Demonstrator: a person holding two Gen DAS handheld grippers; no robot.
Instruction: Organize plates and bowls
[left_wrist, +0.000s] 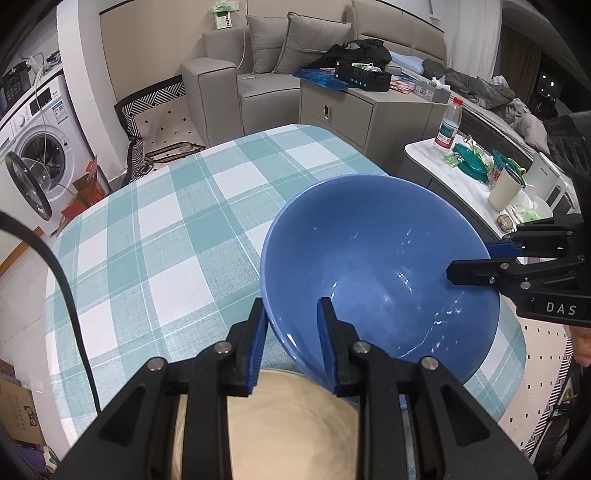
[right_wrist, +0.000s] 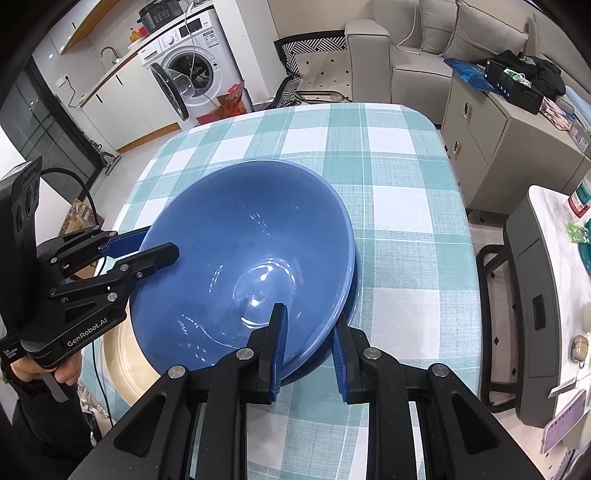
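Above the checked tablecloth (right_wrist: 388, 221), the tilted blue bowl (right_wrist: 243, 266) is hanging between both tools: left gripper (left_wrist: 291, 339) and right gripper (right_wrist: 308, 347) are each pinching opposite rims, with a beige plate (left_wrist: 295, 417) lying just below the left side.

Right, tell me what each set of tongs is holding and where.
Both hold the blue bowl by its rim: left tongs on one side, right tongs opposite, one finger inside, one outside.

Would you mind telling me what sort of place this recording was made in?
Most likely a small lived-in flat: a washing machine and grey sofa share the room with the checked-cloth table.
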